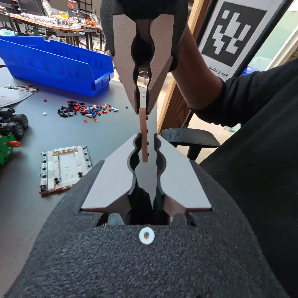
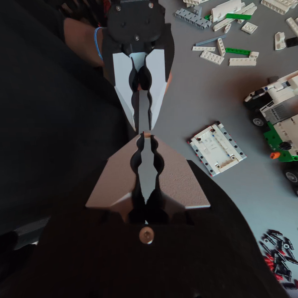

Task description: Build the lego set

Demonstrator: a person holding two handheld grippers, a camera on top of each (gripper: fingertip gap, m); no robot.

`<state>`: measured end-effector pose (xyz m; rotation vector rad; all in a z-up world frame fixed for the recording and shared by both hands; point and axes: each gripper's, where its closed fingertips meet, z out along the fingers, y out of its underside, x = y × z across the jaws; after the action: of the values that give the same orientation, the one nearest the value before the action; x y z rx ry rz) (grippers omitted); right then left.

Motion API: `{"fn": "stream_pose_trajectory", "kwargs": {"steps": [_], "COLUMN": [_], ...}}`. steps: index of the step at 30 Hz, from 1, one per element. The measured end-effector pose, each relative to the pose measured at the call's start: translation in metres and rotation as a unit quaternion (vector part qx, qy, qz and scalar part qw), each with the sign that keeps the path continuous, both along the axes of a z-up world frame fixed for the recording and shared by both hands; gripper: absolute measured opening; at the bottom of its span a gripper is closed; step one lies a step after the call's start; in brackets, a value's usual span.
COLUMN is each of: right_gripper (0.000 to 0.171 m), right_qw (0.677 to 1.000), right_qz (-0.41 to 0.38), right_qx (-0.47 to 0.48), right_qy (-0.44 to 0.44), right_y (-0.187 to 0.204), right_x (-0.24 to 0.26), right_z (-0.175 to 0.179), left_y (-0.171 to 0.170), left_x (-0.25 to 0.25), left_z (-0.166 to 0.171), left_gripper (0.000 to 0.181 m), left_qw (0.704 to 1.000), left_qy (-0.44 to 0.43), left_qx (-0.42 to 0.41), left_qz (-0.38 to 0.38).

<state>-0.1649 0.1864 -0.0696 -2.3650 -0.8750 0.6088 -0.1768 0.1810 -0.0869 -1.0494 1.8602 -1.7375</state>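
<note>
Left tongs (image 1: 147,135) sit nearest, jaws apart, straddling the lower end of a tan beam (image 1: 144,135) with small red pins along one edge. The beam touches or nearly touches the left jaw's inner pad; there is a clear gap on the other side.

Right tongs (image 1: 142,111) come in from opposite, clamped on the beam's upper end, holding it on edge above the desk (image 1: 48,129). In the right wrist view only the beam's end face (image 2: 147,135) shows between the tips.

My read: a mid-air handover or regrip. To do it well, centre the left jaws on the beam, close on the flat faces and not on the pins, and release the right only once the left grip is firm. Keep the beam straight, or it will twist out.

Further out on the desk: a white and grey plate assembly (image 1: 64,169) lying flat, probably where the beam goes. Then the partly built truck (image 2: 277,116) with its green base, a scatter of small red, blue and black pins (image 1: 87,110), and loose white beams (image 2: 225,40). The blue bin (image 1: 56,64) sits at the far side.
</note>
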Motion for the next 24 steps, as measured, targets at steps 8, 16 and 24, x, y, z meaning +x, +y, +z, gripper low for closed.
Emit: {"fn": "stream_pose_trajectory", "kwargs": {"steps": [8, 16, 24], "right_gripper": [0.006, 0.021, 0.014], "right_qw": [1.0, 0.97, 0.965], "right_qz": [0.014, -0.075, -0.083], "right_qx": [0.008, 0.163, 0.154], "right_qy": [0.001, 0.165, 0.196], "right_y": [0.002, 0.019, 0.027], "right_x": [-0.011, 0.007, 0.003], "right_z": [0.013, 0.037, 0.003], "left_y": [-0.01, 0.029, 0.031], "left_x": [0.007, 0.016, 0.022], "left_z": [0.004, 0.038, 0.036], "left_gripper": [0.006, 0.006, 0.006], "left_qw": [0.999, 0.979, 0.974], "left_qy": [-0.009, -0.064, -0.083], "left_qx": [-0.033, -0.186, -0.206], "left_qz": [-0.011, 0.044, 0.045]}}
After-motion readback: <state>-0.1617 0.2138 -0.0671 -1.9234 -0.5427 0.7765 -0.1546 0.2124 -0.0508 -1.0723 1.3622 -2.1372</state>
